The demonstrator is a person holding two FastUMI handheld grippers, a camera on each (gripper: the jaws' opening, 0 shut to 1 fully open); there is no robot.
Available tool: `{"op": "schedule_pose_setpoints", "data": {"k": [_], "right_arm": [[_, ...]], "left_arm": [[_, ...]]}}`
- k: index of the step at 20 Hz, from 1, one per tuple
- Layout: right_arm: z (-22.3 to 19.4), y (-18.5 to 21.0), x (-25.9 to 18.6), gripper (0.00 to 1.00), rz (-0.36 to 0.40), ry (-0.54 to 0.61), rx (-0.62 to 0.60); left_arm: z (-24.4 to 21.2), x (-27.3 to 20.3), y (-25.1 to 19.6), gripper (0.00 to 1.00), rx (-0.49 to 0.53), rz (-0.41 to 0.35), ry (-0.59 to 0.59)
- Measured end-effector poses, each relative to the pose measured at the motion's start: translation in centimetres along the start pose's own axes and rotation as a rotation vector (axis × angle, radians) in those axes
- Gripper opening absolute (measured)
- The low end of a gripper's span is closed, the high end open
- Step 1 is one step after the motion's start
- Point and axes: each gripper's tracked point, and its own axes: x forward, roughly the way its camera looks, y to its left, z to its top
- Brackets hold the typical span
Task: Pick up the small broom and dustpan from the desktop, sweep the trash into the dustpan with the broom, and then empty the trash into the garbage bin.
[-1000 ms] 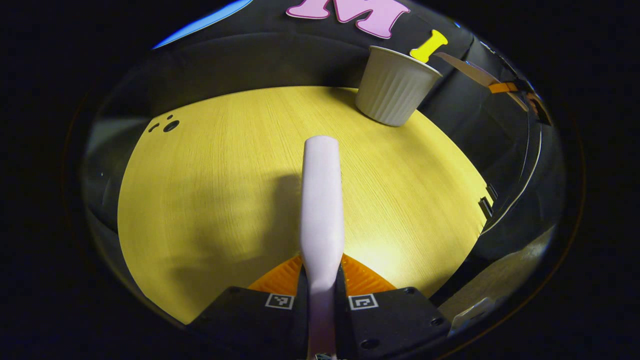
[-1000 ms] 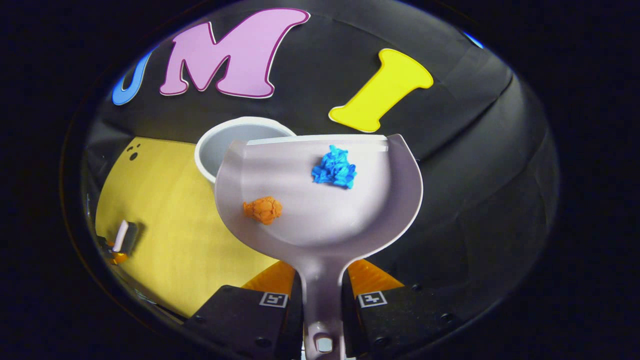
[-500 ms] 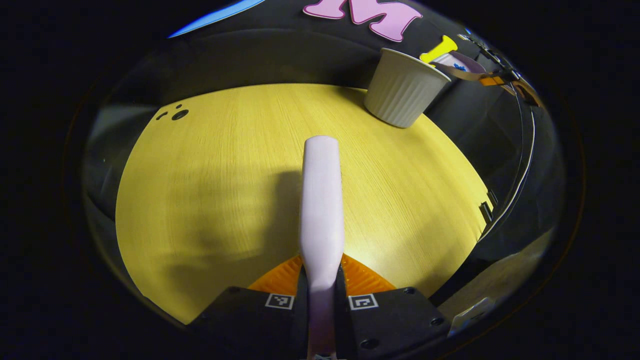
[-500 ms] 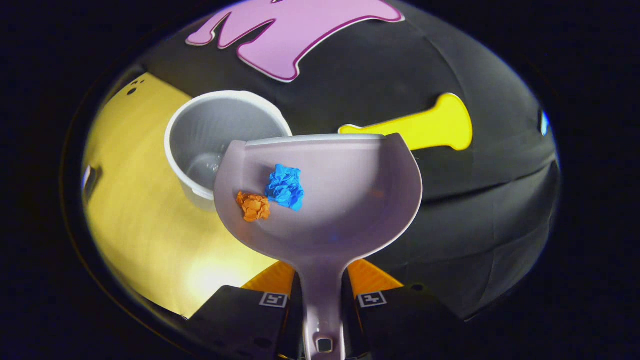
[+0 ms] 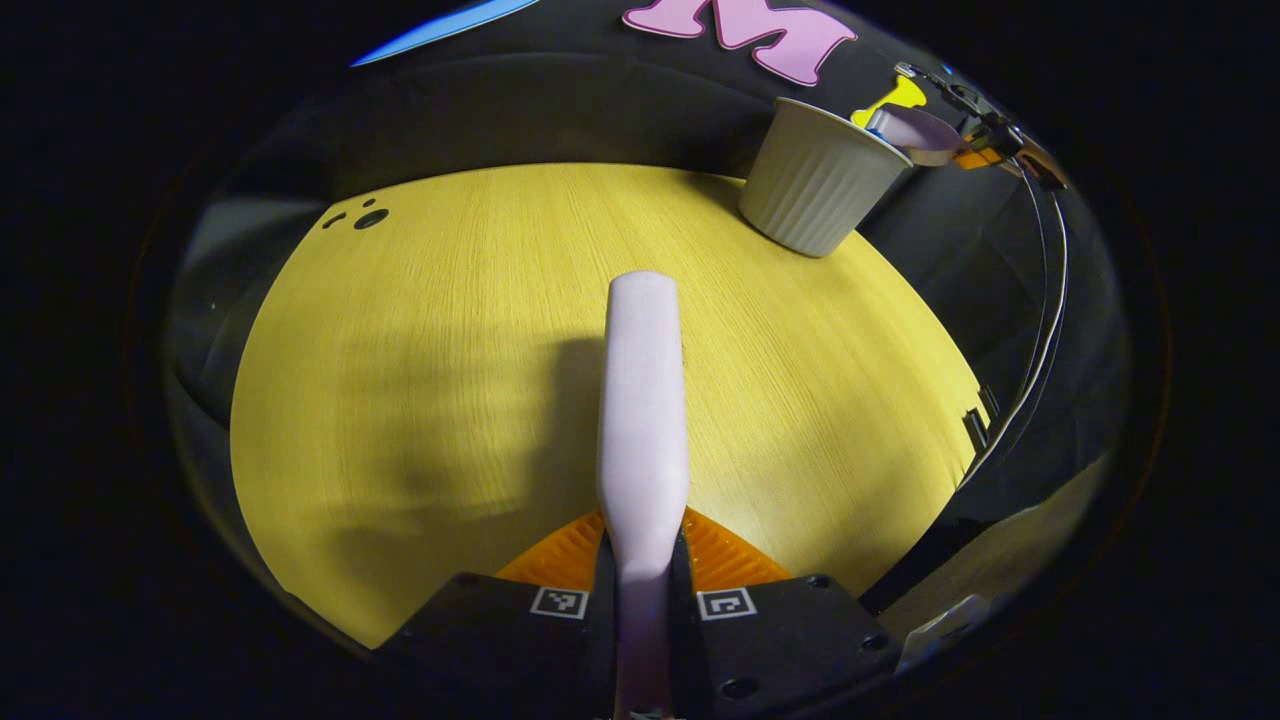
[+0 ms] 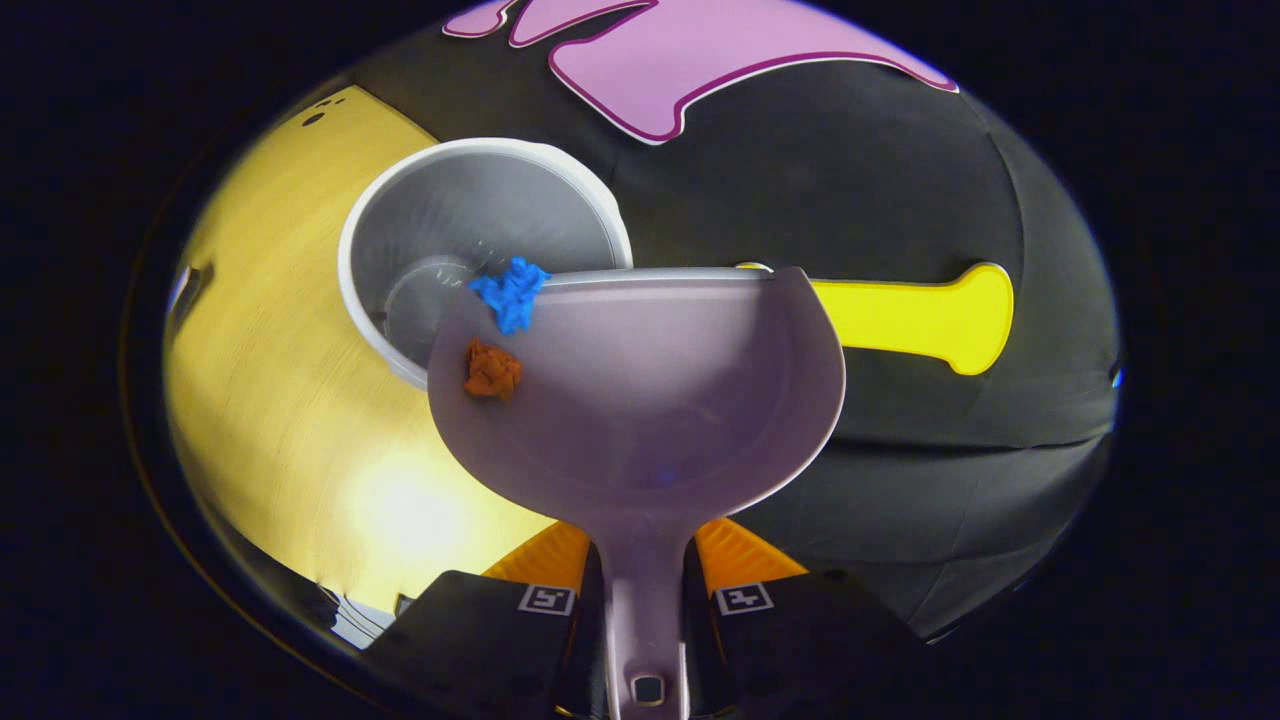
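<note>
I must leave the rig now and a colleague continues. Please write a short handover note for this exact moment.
Left gripper: shut on the broom handle, held over the desktop.
Right gripper: shut on the dustpan, tipped over the garbage bin.
Blue scrap sits at the dustpan's front lip above the bin; orange scrap is lower, on the pan's left side.
Done: trash swept into the pan.
Left: finish tipping so both scraps drop into the bin.
</note>
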Motion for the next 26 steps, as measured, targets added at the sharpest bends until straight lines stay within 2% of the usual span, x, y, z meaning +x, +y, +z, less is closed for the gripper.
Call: {"op": "schedule_pose_setpoints", "data": {"k": [3,4,5,12,16,17,18,21,26], "right_arm": [[0.3,0.1,-0.1,0.36,0.005,0.003,-0.016],[0.4,0.1,-0.1,0.40,0.008,0.003,-0.019],[0.5,0.1,-0.2,0.36,0.008,0.002,-0.025],[1.9,1.4,-1.0,0.36,0.044,-0.003,-0.116],[2.9,1.6,-0.5,0.36,0.019,0.025,-0.167],[3.2,1.6,-0.5,0.32,0.013,0.025,-0.191],[3.4,1.7,-0.5,0.36,0.014,0.022,-0.208],[3.7,2.2,-0.4,0.36,0.023,0.023,-0.210],[3.4,1.5,-0.2,0.36,-0.003,0.013,-0.214]], "left_arm": [[-0.1,0.1,-0.2,0.24,0.008,0.001,-0.001],[-0.2,0.1,-0.1,0.25,0.010,0.002,0.000],[-0.2,0.1,-0.2,0.25,0.011,0.003,0.001],[-0.9,-0.2,-0.4,0.24,0.000,0.004,-0.001],[-1.5,-0.5,-0.6,0.25,-0.009,0.007,-0.005],[-1.6,-0.6,-0.6,0.25,-0.011,0.009,-0.005],[-1.9,-0.8,-0.6,0.25,-0.014,0.013,-0.005],[-2.7,-1.0,-0.3,0.25,-0.033,0.022,0.001],[-3.0,-1.5,0.3,0.25,-0.043,0.034,0.001]]}}
